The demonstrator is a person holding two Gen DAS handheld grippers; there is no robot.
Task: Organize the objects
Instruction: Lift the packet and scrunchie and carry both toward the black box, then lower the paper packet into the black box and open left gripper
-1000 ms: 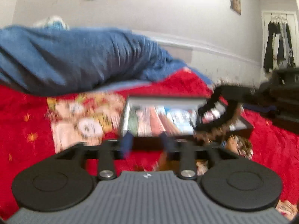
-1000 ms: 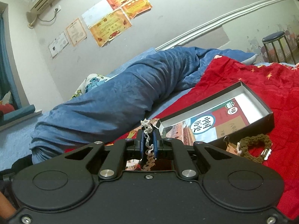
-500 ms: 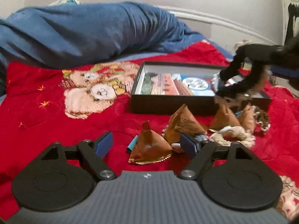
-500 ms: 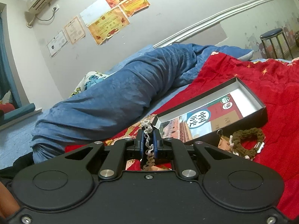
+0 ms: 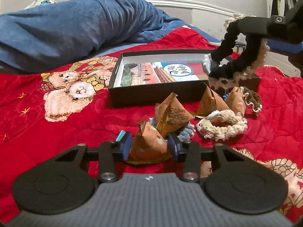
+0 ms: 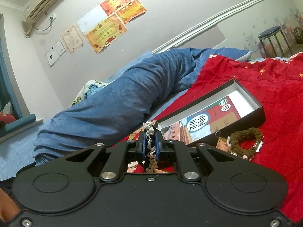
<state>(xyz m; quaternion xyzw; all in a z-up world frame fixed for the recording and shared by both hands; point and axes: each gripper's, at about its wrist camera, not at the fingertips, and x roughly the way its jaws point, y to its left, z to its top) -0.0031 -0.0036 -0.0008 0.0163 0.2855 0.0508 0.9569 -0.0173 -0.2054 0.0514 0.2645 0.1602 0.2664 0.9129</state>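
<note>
My left gripper (image 5: 150,146) stands open around a brown pyramid packet (image 5: 149,144) on the red bedspread, its pads close to the packet's sides. Two more packets (image 5: 172,116) (image 5: 212,100), a cream scrunchie (image 5: 222,125), a blue scrunchie (image 5: 184,133) and a brown scrunchie (image 5: 252,98) lie nearby. My right gripper (image 6: 151,144) is shut on a black scrunchie with cream lace (image 5: 238,60), hanging above the right end of the open black box (image 5: 161,92). The box (image 6: 251,113) and the brown scrunchie (image 6: 246,141) also show in the right wrist view.
A rolled blue blanket (image 5: 75,26) lies behind the box. The red bedspread (image 5: 56,128) has a teddy bear print (image 5: 72,92). A stool (image 6: 270,37) stands by the wall at the far right.
My left gripper has dropped and moved forward onto the nearest packet, its jaws narrowing around it. My right gripper holds the black scrunchie and has shifted slightly over the box.
</note>
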